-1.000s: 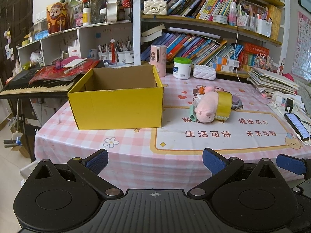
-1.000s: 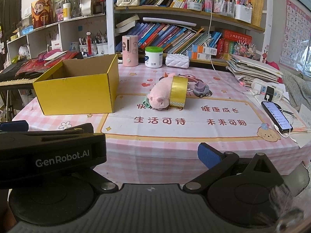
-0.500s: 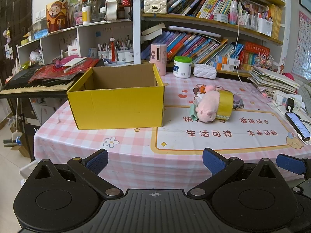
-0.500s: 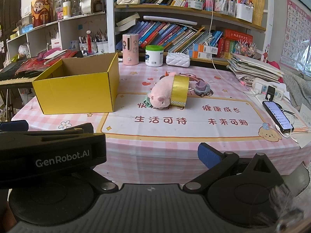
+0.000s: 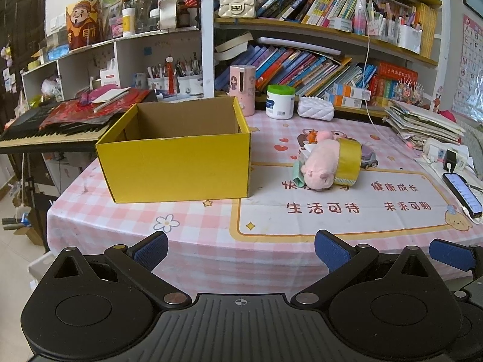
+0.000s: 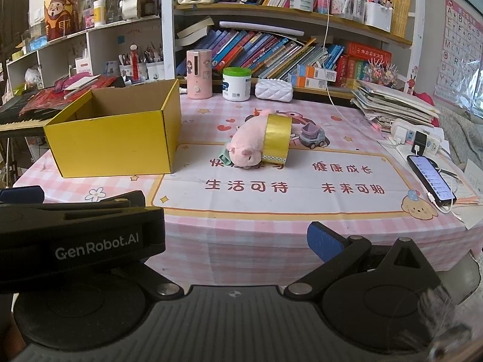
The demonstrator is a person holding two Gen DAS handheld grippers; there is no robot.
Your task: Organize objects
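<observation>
Yellow box (image 5: 178,163) sits on the left part of the pink checked tablecloth (image 5: 211,235), top open, brown cardboard inside, nothing visible in it from either cam. Right of it, well apart, a small pile on the white printed panel of the cloth: pink plush pig (image 5: 320,168) lying on its side w/ a gold tape roll (image 5: 350,160) around its back half. A green item pokes out under the pig's near-left side, too hidden to ID. Small grey toy truck (image 6: 312,136) just beside the tape roll on the right, touching or nearly so, can't tell.

Left gripper (image 5: 241,249) hovers at the near table edge, jaws spread wide, blue pads (image 5: 151,249) holding nothing. Right gripper (image 6: 229,235) also at the near edge, to the right of the left one; its right blue pad is clear in its own cam, its left finger is blocked by the left gripper's black body, but the gap looks wide and empty.

Far side of table: pink cylinder (image 6: 198,74), white jar w/ green lid (image 6: 237,84), white quilted pouch (image 6: 274,90). Phone (image 6: 431,179) plugged in at the right edge, paper stack (image 6: 392,105) behind it. Bookshelves behind all.
</observation>
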